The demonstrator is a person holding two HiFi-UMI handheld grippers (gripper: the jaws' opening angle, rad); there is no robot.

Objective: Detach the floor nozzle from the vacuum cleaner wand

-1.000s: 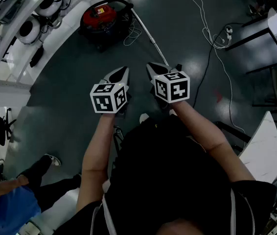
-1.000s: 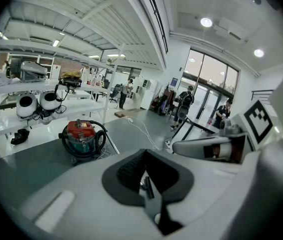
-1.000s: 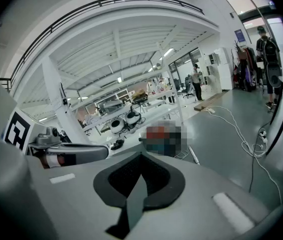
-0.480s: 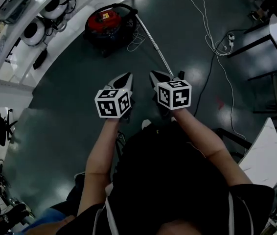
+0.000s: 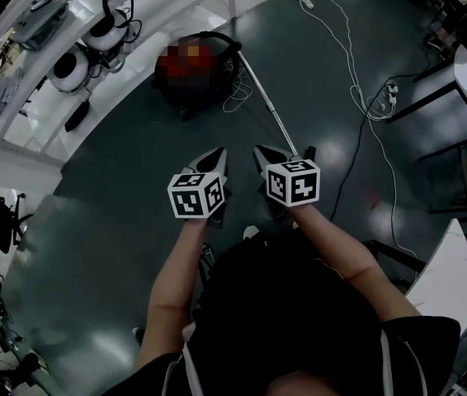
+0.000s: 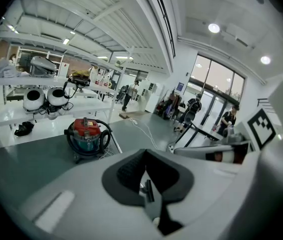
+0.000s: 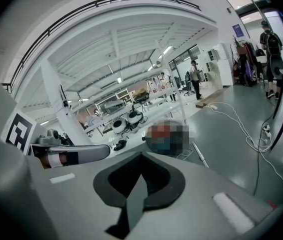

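**Change, scene:** over the last second the head view has swung forward. The red canister (image 5: 196,68) sits lower in it than before, and more grey floor (image 5: 110,221) shows beyond. The bystander in blue at lower left is gone from view. Both hands have kept their station. Judgement: this is approach only, and the detaching has not begun.

**Canister:** on the floor, well ahead of the person.

**Wand** (image 5: 265,104)**:** runs from the canister down toward the person. Its near end passes behind the right gripper (image 5: 262,153).

**Floor nozzle** (image 5: 308,152)**:** probably the dark piece just beside the right gripper's cube. It is largely hidden, and still on the wand as far as can be told.

**Left gripper** (image 5: 217,153)**:** jaws closed together, nothing between them, touching nothing.

**Right gripper:** the same, closed and empty.
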